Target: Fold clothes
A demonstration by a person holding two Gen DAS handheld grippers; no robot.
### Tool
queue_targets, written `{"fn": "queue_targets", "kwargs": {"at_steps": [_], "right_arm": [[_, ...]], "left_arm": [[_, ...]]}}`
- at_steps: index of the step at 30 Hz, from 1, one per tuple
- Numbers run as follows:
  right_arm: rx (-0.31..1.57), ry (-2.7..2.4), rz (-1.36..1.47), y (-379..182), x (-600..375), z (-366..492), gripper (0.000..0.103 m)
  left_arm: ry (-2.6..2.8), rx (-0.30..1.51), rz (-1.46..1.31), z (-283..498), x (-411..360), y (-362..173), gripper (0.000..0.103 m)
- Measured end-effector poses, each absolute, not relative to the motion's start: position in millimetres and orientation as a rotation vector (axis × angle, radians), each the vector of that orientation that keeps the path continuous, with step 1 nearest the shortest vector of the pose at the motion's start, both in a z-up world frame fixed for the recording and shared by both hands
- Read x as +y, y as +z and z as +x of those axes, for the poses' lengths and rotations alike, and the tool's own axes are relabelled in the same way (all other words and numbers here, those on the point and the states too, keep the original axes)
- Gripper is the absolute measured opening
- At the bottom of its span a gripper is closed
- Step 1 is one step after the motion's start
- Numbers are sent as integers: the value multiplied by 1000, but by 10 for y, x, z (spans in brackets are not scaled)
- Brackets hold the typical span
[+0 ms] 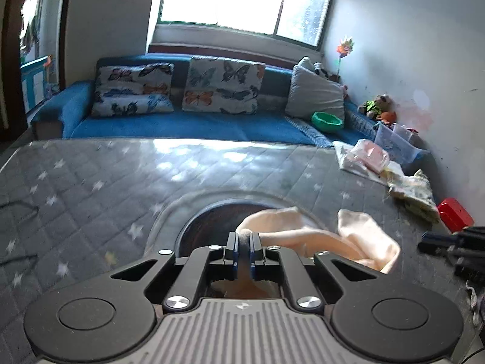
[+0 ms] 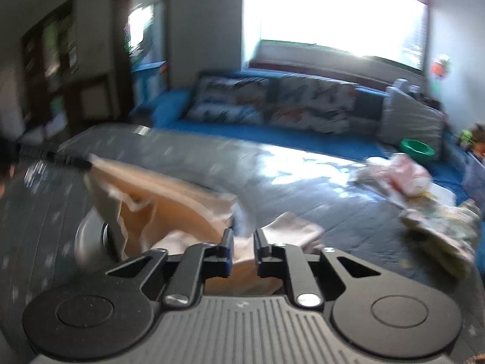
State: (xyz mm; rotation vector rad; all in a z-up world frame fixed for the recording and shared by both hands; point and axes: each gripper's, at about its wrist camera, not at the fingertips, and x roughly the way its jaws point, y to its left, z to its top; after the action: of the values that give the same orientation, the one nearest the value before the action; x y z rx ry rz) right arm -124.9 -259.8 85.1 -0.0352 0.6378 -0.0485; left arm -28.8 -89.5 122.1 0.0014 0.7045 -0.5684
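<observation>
Garment (image 1: 357, 236), peach, pinched in the closed left gripper (image 1: 244, 250), trailing to its right above the table (image 1: 91, 182); right gripper (image 2: 244, 250) slightly parted over the cloth, grip unclear.

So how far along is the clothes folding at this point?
Done: nothing clearly; a pink pile and a patterned piece lie at the table's far right, whether folded is unclear. In hand: the left gripper pinches the peach garment, still crumpled; the right gripper stands slightly open over it. Left: folding it.
</observation>
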Motion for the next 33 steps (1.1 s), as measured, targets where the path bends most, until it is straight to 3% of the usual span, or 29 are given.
{"fn": "queue_targets", "kwargs": {"at_steps": [2, 3, 4, 6, 10, 12, 15, 23, 29, 31, 33], "right_arm": [[660, 13, -92, 783, -2420, -1211, 33], [670, 44, -121, 755, -2333, -1194, 46], [679, 74, -149, 727, -2246, -1176, 52], [699, 114, -235, 658, -2043, -1138, 55], [764, 116, -411, 439, -1818, -985, 44], [798, 87, -480, 332, -1778, -890, 18], [782, 49, -496, 328, -1770, -845, 4], [695, 30, -370, 777, -1998, -1279, 2], [680, 57, -328, 1061, -2144, -1734, 2], [705, 63, -344, 1016, -2116, -1876, 2], [722, 65, -365, 958, -2082, -1941, 4]], "left_arm": [[-557, 721, -10, -299, -821, 1159, 8], [-550, 730, -15, -297, -794, 1132, 8], [-544, 738, -18, -302, -773, 1107, 8], [-536, 750, -23, -299, -752, 1060, 8], [-522, 756, -33, -244, -731, 1031, 8], [-514, 755, -39, -188, -717, 1042, 8], [-504, 746, -45, -101, -712, 1111, 8], [-604, 664, -40, -364, -669, 1371, 7], [-659, 714, 24, -571, -718, 1165, 9], [-650, 744, 32, -541, -787, 1075, 26], [-641, 768, 45, -505, -873, 991, 33]]}}
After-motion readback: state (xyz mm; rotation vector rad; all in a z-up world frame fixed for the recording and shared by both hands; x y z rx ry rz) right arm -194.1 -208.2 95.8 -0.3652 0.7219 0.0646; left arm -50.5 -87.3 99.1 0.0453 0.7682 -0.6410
